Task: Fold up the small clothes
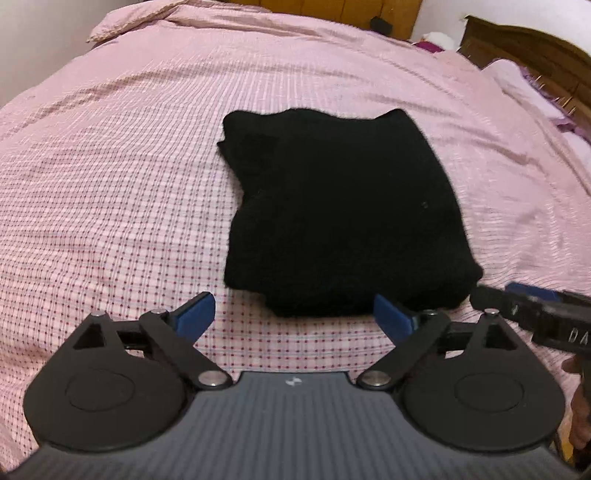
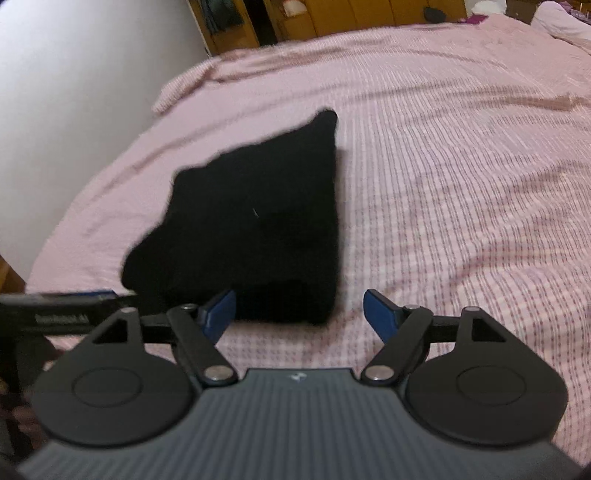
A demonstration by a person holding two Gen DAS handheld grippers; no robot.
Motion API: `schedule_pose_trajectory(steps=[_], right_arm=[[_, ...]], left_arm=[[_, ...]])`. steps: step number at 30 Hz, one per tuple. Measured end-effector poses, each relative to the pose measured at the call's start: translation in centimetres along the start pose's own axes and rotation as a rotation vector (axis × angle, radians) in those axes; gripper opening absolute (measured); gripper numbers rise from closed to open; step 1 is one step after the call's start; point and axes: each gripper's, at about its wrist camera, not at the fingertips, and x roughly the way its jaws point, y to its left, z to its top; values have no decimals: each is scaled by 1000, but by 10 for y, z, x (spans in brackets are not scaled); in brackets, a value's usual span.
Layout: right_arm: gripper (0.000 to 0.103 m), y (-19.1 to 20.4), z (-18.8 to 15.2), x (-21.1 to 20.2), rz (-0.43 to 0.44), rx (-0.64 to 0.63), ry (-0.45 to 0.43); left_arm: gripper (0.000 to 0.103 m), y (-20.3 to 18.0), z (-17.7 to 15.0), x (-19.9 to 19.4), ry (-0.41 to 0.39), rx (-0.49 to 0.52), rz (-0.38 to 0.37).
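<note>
A black garment (image 1: 340, 210) lies folded into a thick rectangle on the pink checked bedsheet (image 1: 110, 184). It also shows in the right wrist view (image 2: 255, 225). My left gripper (image 1: 293, 317) is open and empty, just short of the garment's near edge. My right gripper (image 2: 299, 314) is open and empty at the garment's near right corner. The right gripper's body shows at the right edge of the left wrist view (image 1: 535, 317). The left gripper's body shows at the left edge of the right wrist view (image 2: 62, 310).
A wooden headboard (image 1: 524, 48) and pillows (image 1: 532, 88) lie at the far right of the bed. A white wall (image 2: 74, 92) runs along the bed's left side. Wooden furniture (image 2: 258, 22) stands beyond the bed.
</note>
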Motion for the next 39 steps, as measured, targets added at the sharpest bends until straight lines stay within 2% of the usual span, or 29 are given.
schedule_pose_trajectory(steps=[4,7,12,39], right_arm=[[78,-1,-12,16,-51,18,65],[77,-3,-19,25,-74,28,103],[77,-12,-22,28,-66,73,101],[78,-11,-26,33,-71,84,96]], left_arm=[[96,0,-2,15,35,-5,53],[96,0,-6,25,63,-7,58],[96,4,-11,36,95,-22,64],[96,2,-11,42,89,8,89]])
